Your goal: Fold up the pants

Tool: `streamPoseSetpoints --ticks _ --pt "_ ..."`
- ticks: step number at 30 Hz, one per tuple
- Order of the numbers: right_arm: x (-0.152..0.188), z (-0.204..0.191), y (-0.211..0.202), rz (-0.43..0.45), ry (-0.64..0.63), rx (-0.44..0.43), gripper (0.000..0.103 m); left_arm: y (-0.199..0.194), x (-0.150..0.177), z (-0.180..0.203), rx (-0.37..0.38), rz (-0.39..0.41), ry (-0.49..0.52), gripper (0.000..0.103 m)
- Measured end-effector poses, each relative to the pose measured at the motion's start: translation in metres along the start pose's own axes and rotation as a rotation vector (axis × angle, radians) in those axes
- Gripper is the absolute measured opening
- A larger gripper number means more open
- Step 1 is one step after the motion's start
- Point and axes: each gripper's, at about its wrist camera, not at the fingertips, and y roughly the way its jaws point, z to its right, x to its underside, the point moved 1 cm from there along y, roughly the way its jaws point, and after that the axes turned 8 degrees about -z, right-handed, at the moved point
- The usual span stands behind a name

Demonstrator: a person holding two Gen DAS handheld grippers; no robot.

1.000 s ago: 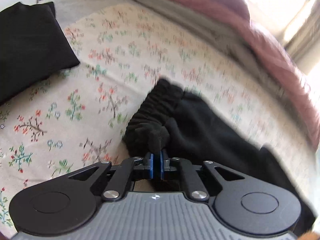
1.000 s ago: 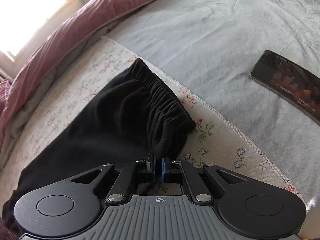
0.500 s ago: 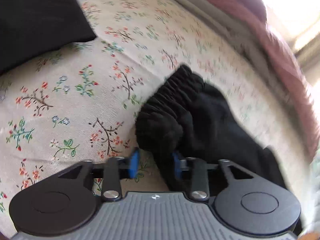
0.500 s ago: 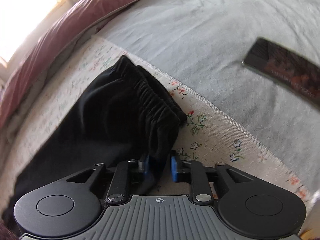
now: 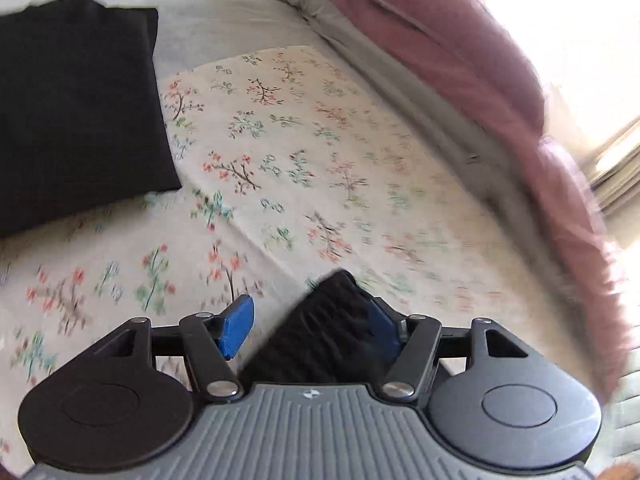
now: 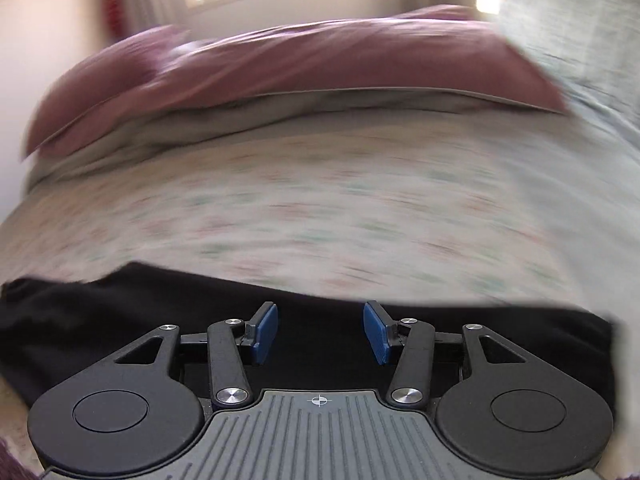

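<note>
The left gripper [image 5: 310, 330] has its blue pads spread wide, with the black pants [image 5: 320, 340] between them and seemingly against the right-hand pad. The right gripper [image 6: 320, 332] is also spread wide, poised just over the pants, gripping nothing.

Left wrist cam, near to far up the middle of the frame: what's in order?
left claw → black pants between its open fingers → floral bedspread → grey sheet → maroon duvet
</note>
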Motion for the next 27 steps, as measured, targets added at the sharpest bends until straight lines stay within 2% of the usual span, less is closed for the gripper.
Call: streamPoseSetpoints --ticks 1,3,5,8,10,13,15,17,18,19,21,23,25,26,27 --pt "-0.013 -0.026 0.02 -0.022 -0.052 -0.053 0.047 0.01 -0.002 0.001 0.001 0.015 -0.01 0.078" --pt "-0.036 -0.079 0.061 -0.088 -0.15 -0.16 0.047 0.027 -0.002 -0.003 0.077 0.006 -0.012 0.078" --pt "-0.055 -0.124 0.097 -0.136 -0.238 -0.209 0.047 0.042 -0.003 0.0 0.069 -0.056 0.035 0.078" --pt "-0.079 -0.171 0.141 -0.183 -0.332 -0.258 0.047 0.051 -0.005 0.001 0.067 -0.038 0.065 0.078" --pt "-0.09 -0.186 0.172 -0.245 -0.362 -0.262 0.047 0.054 -0.006 0.002 0.068 -0.045 0.06 0.084" --pt "-0.088 -0.195 0.207 -0.379 -0.375 -0.272 0.049 0.058 -0.009 0.003 0.056 -0.047 0.07 0.088" --pt "-0.079 -0.2 0.209 -0.378 -0.413 -0.283 0.049 0.061 -0.01 0.003 0.064 -0.05 0.06 0.088" --pt "-0.071 -0.203 0.202 -0.372 -0.451 -0.296 0.045 0.064 -0.008 0.005 0.059 -0.05 0.074 0.087" --pt "-0.068 -0.204 0.199 -0.37 -0.456 -0.297 0.037 0.065 -0.004 0.01 0.04 -0.04 0.096 0.074" --pt "-0.065 -0.204 0.197 -0.362 -0.468 -0.289 0.026 0.065 -0.001 0.016 0.026 -0.02 0.129 0.055" --pt "-0.064 -0.207 0.194 -0.336 -0.468 -0.259 0.014 0.058 0.008 0.031 -0.044 0.04 0.201 0.046" --pt "-0.059 -0.221 0.185 -0.279 -0.531 -0.182 0.011 0.047 0.015 0.046 -0.126 0.114 0.278 0.042" --pt "-0.062 -0.229 0.167 -0.186 -0.547 -0.125 0.009 0.031 0.017 0.051 -0.131 0.192 0.304 0.04" --pt "-0.069 -0.224 0.157 -0.14 -0.494 -0.123 0.009 0.026 0.017 0.053 -0.113 0.212 0.318 0.04" --pt "-0.077 -0.214 0.148 -0.105 -0.433 -0.132 0.008 0.023 0.017 0.054 -0.105 0.226 0.33 0.017"
